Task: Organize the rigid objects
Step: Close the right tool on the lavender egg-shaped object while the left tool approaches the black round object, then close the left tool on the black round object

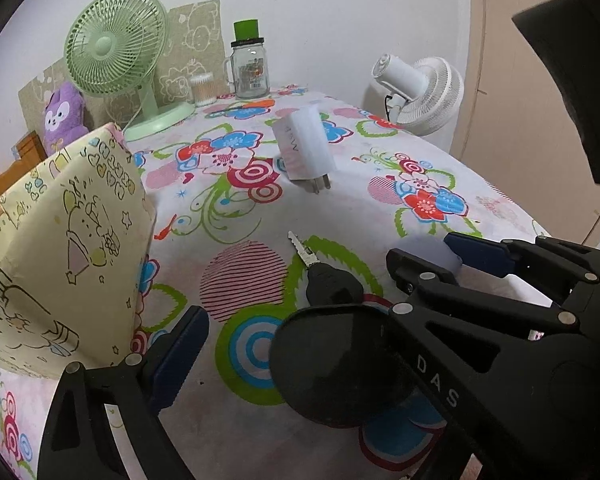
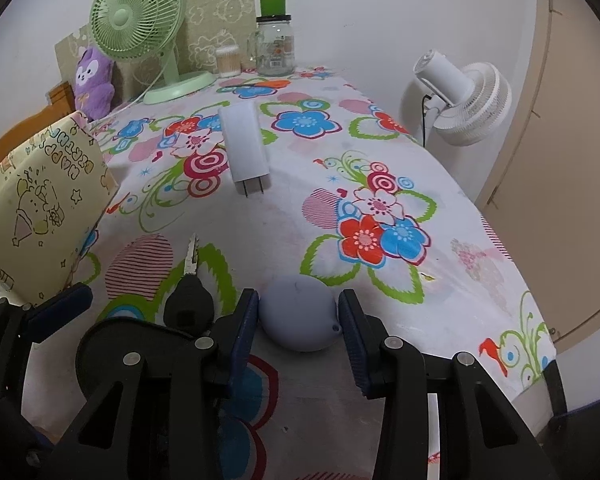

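My right gripper [image 2: 299, 320] is shut on a lavender round object [image 2: 298, 316] that rests on the flowered tablecloth [image 2: 380, 168]; a blue pad presses each side of it. A key with a black head [image 2: 188, 304] lies just left of it, its blade pointing away. Further back lies a white charger plug [image 2: 246, 148], prongs toward me. In the left wrist view my left gripper [image 1: 300, 356] stands open over the key [image 1: 332, 284]. Only its left finger [image 1: 180, 356] shows. The right gripper [image 1: 444, 260] crosses in front and hides the other finger.
A yellow patterned gift bag [image 1: 60, 248] stands at the left. Along the back wall are a green fan [image 1: 112, 48], a glass jar with a green lid [image 1: 250, 68], a cotton swab tub [image 1: 202, 88] and a purple plush [image 1: 62, 116]. A white fan [image 2: 460, 96] stands past the table's right edge.
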Demonstrator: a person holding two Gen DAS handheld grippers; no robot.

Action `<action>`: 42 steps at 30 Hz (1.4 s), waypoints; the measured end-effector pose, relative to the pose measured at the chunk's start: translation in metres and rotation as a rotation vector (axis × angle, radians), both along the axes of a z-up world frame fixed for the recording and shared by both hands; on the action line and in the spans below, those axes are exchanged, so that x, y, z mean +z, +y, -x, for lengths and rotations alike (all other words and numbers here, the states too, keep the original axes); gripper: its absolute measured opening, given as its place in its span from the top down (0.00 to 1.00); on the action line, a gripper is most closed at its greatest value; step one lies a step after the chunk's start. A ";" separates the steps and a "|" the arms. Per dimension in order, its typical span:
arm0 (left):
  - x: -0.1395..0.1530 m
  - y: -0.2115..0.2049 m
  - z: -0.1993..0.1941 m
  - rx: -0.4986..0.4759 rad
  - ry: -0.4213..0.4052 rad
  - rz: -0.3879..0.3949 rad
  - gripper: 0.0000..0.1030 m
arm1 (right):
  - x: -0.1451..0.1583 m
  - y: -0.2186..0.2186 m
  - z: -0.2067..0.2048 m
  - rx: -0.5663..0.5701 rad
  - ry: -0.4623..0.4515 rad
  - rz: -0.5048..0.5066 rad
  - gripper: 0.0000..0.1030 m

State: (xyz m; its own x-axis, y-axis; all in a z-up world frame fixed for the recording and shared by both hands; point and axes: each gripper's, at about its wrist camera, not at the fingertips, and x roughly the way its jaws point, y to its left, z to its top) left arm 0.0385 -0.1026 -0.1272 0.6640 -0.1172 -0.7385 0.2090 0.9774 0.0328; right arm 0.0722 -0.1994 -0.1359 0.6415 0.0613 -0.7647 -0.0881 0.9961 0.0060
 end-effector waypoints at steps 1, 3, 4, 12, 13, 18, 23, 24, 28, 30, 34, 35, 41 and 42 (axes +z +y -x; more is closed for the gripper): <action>0.001 0.000 0.000 -0.002 -0.001 0.000 0.05 | 0.001 -0.001 0.001 -0.002 -0.002 0.001 0.57; 0.003 0.000 0.003 -0.005 -0.006 0.001 0.05 | 0.003 -0.002 0.002 -0.006 -0.005 0.000 0.57; 0.004 0.000 0.003 -0.006 -0.008 -0.001 0.05 | 0.004 -0.002 0.003 -0.008 -0.008 -0.001 0.57; 0.013 -0.004 0.011 -0.012 -0.032 -0.006 0.05 | 0.013 -0.007 0.013 -0.022 -0.029 -0.012 0.57; 0.013 -0.005 0.011 -0.015 -0.033 -0.006 0.05 | 0.013 -0.008 0.014 -0.023 -0.030 -0.014 0.57; 0.015 -0.010 0.014 -0.027 -0.039 -0.011 0.05 | 0.016 -0.011 0.018 -0.032 -0.035 -0.011 0.57; 0.007 -0.012 0.010 -0.026 -0.004 -0.002 0.04 | 0.013 -0.011 0.018 -0.026 -0.023 -0.012 0.57; 0.006 -0.012 0.009 -0.026 0.005 0.000 0.04 | 0.011 -0.011 0.017 -0.026 -0.018 -0.014 0.57; -0.001 -0.013 0.006 -0.026 0.035 0.008 0.08 | 0.005 -0.011 0.014 -0.026 0.002 -0.017 0.57; -0.004 -0.011 0.003 -0.033 0.075 0.034 0.25 | 0.002 -0.011 0.013 -0.028 0.011 -0.018 0.57; -0.004 -0.009 0.001 -0.028 0.082 0.046 0.26 | 0.001 -0.011 0.011 -0.026 0.018 -0.023 0.57; -0.004 -0.008 0.002 -0.026 0.083 0.047 0.27 | 0.001 -0.010 0.011 -0.027 0.017 -0.022 0.57; -0.001 -0.005 0.000 -0.017 0.083 0.052 0.27 | 0.003 -0.009 0.010 -0.028 0.014 -0.020 0.57; -0.001 -0.004 0.000 -0.015 0.082 0.053 0.27 | 0.004 -0.008 0.010 -0.028 0.012 -0.019 0.57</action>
State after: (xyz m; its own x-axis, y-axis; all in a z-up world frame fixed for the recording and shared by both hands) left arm 0.0383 -0.1064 -0.1277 0.5998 -0.1667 -0.7826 0.2233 0.9741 -0.0363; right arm 0.0621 -0.2078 -0.1320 0.6339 0.0584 -0.7712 -0.0599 0.9979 0.0263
